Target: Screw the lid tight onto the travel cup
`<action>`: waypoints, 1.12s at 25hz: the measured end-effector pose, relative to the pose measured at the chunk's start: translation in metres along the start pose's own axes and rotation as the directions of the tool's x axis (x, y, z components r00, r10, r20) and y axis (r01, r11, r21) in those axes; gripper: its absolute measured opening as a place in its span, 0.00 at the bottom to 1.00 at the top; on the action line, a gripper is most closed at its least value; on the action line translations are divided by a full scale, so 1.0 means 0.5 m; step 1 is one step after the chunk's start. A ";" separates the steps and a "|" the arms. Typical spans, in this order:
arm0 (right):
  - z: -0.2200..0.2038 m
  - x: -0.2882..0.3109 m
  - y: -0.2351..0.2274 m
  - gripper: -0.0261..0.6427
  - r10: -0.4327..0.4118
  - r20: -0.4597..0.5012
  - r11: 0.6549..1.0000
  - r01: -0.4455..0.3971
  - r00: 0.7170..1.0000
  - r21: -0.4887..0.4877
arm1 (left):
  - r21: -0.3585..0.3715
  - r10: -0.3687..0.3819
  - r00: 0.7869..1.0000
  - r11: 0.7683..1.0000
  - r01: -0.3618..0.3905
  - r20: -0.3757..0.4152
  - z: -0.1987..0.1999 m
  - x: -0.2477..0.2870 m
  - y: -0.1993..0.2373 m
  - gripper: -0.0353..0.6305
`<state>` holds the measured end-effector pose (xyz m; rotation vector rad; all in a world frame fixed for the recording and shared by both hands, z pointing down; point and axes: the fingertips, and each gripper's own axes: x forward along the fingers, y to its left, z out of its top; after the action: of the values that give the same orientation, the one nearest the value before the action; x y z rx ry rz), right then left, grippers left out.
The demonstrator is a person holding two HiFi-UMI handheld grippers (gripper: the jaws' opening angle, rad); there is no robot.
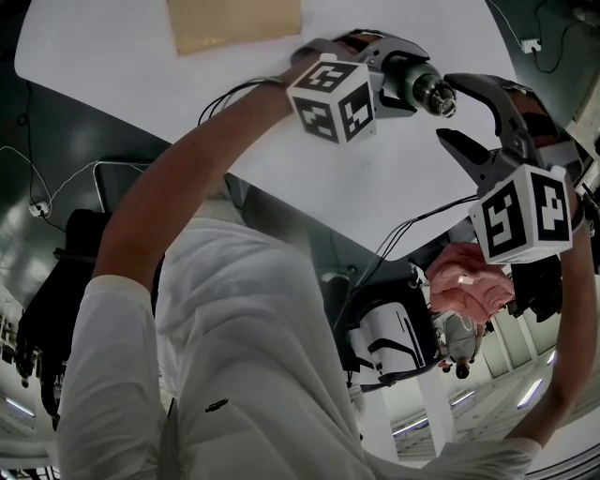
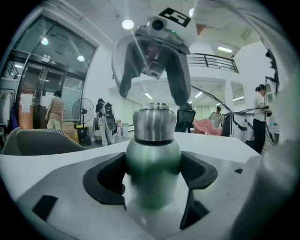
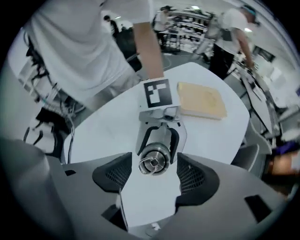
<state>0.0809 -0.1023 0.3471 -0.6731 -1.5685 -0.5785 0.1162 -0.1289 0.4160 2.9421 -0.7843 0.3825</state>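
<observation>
A steel travel cup (image 2: 152,161) with its steel lid (image 2: 151,124) on top lies held in my left gripper (image 2: 152,176), which is shut on the cup's body. In the head view the left gripper (image 1: 412,82) holds the cup (image 1: 405,77) above the white table, lid (image 1: 437,94) toward my right gripper (image 1: 448,111). The right gripper (image 3: 153,176) points at the lid (image 3: 153,161), whose top carries a wire ring. Its jaws stand open, one pad on each side of the lid, touching nothing. From the left gripper view the right gripper (image 2: 152,96) hangs just beyond the lid.
The white table (image 1: 112,56) bears a tan flat board (image 1: 234,23) at its far side, also visible as the board (image 3: 201,101). Cables run off the table's edge. A chair with a pink cloth (image 1: 469,281) and several people stand around the room.
</observation>
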 end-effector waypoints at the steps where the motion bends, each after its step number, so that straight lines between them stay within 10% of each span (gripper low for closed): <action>1: -0.005 0.007 0.003 0.46 0.015 -0.026 0.996 -0.017 1.000 -0.083 | 0.000 0.000 1.000 1.000 0.000 0.000 0.000 -0.001 0.000 0.59; 9: -0.033 0.045 0.015 0.41 0.094 -0.099 0.965 -0.116 0.991 -0.237 | -0.003 0.004 1.000 1.000 -0.004 0.008 0.008 0.001 -0.001 0.59; 17: -0.026 0.054 0.009 0.41 0.069 0.042 0.986 -0.075 0.997 0.147 | -0.007 0.004 1.000 1.000 -0.004 0.003 -0.001 0.003 -0.005 0.59; 24: -0.025 0.051 -0.008 0.41 -0.057 0.111 0.843 -0.012 0.992 0.538 | -0.006 0.007 1.000 1.000 -0.007 0.005 -0.001 0.000 -0.001 0.59; 28: -0.024 0.053 -0.017 0.41 -0.195 0.120 0.684 0.048 0.973 0.727 | -0.002 0.011 1.000 1.000 -0.011 0.003 -0.005 0.000 -0.001 0.59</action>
<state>0.0815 -0.1143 0.3746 -0.0056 -1.8531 0.0548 0.1161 -0.1280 0.4184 2.9390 -0.8008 0.3776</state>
